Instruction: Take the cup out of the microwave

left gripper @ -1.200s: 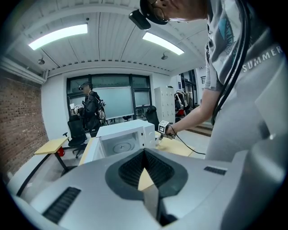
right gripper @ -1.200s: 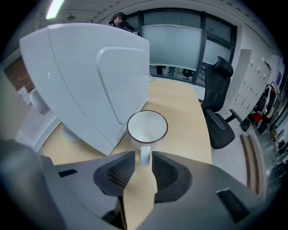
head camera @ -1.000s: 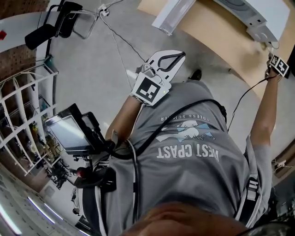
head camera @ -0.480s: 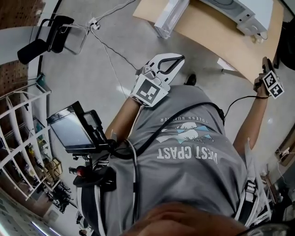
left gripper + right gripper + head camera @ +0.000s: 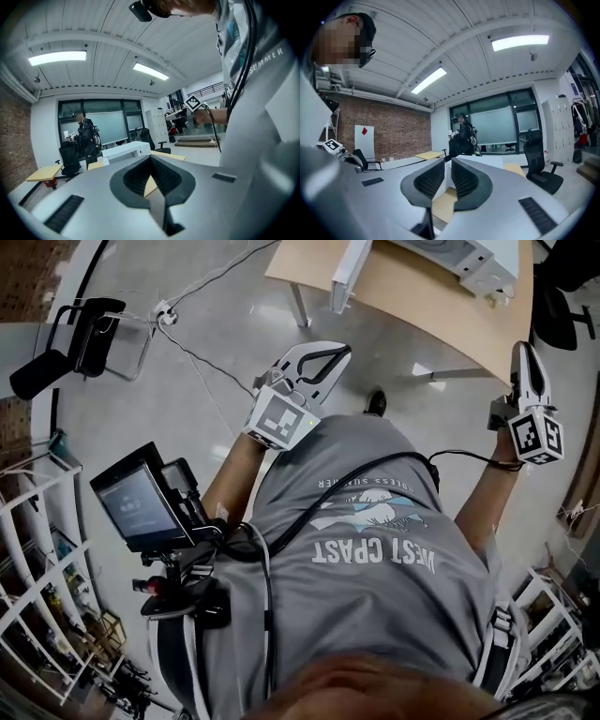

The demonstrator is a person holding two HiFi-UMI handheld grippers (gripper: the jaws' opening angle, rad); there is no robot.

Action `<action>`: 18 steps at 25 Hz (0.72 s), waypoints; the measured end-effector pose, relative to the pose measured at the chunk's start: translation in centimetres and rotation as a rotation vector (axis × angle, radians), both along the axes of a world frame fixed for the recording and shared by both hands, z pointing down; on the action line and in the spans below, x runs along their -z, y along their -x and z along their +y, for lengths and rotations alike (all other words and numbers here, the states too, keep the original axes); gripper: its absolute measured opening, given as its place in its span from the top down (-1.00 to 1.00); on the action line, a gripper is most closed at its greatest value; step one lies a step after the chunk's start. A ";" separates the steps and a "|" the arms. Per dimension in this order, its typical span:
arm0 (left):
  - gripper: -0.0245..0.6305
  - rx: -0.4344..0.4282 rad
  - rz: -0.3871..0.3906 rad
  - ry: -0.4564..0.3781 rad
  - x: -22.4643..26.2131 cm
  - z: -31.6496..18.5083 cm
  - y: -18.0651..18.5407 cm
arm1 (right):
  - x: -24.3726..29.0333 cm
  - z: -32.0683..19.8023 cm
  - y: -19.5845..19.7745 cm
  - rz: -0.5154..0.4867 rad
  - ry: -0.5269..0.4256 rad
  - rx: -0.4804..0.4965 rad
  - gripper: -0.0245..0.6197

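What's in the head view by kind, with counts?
Grippers: 2 (left gripper, right gripper; the right gripper's jaws have just been closing, with nothing between them)
Wooden table: 1
White microwave: 1
Mounted screen: 1
Total: 5

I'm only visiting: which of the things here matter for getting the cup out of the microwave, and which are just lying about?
For the job: microwave, the table under it, left hand-held gripper (shut, empty), right hand-held gripper (jaws have just been closing, nothing between them). No cup in view.

Just about: office chair, shelving rack, spare desk.
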State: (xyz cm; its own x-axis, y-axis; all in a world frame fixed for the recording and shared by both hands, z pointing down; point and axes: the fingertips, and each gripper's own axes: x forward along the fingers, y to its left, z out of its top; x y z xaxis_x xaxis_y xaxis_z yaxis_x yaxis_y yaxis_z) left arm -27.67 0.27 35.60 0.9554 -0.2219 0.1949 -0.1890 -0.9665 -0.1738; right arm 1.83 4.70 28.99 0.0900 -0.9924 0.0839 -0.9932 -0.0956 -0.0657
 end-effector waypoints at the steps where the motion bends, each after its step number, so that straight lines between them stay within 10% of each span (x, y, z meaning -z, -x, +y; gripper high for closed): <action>1: 0.79 -0.007 0.009 -0.004 0.2 0.1 1.3 | 1.0 0.4 2.2 0.021 -0.014 0.008 0.75; 11: 0.79 -0.057 0.041 0.015 -0.9 0.6 9.5 | 4.7 4.0 14.3 0.126 -0.058 -0.003 0.75; 18: 0.79 -0.100 0.017 0.003 -10.2 3.1 9.2 | -4.0 8.0 15.6 0.139 -0.069 -0.017 0.75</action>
